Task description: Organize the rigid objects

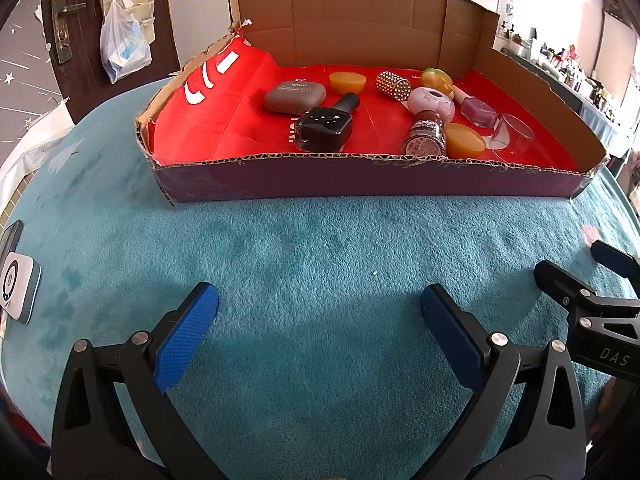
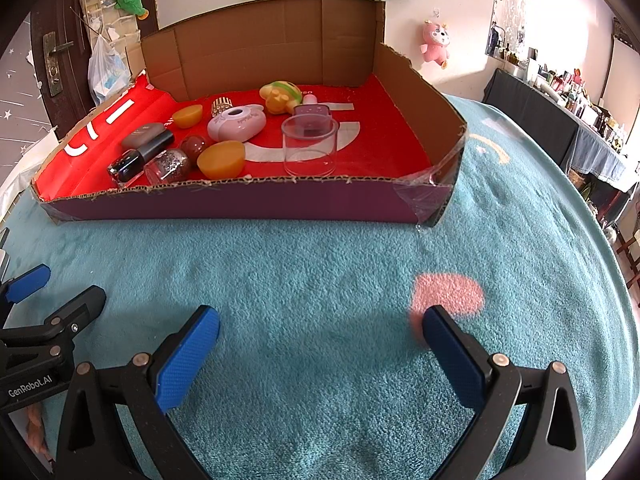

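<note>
A shallow cardboard box (image 1: 360, 176) with a red liner stands on the teal towel (image 1: 320, 248); it also shows in the right wrist view (image 2: 240, 204). Inside lie a black nail polish bottle (image 1: 326, 128), a grey case (image 1: 294, 96), two orange half-domes (image 1: 347, 82) (image 1: 464, 141), a glitter bottle (image 1: 426, 138), a studded cylinder (image 1: 394, 85), a pink oval case (image 1: 431, 102), a yellow-green toy (image 1: 437, 79), a purple jar (image 1: 478, 112) and a clear cup (image 2: 309, 145). My left gripper (image 1: 320, 312) and right gripper (image 2: 320, 332) are open and empty over the towel, in front of the box.
A white device (image 1: 18, 286) and a phone (image 1: 9, 238) lie at the towel's left edge. A door with a hanging plastic bag (image 1: 122, 42) is behind on the left. A cluttered side table (image 2: 568, 112) stands to the right. A pink patch (image 2: 448, 294) marks the towel.
</note>
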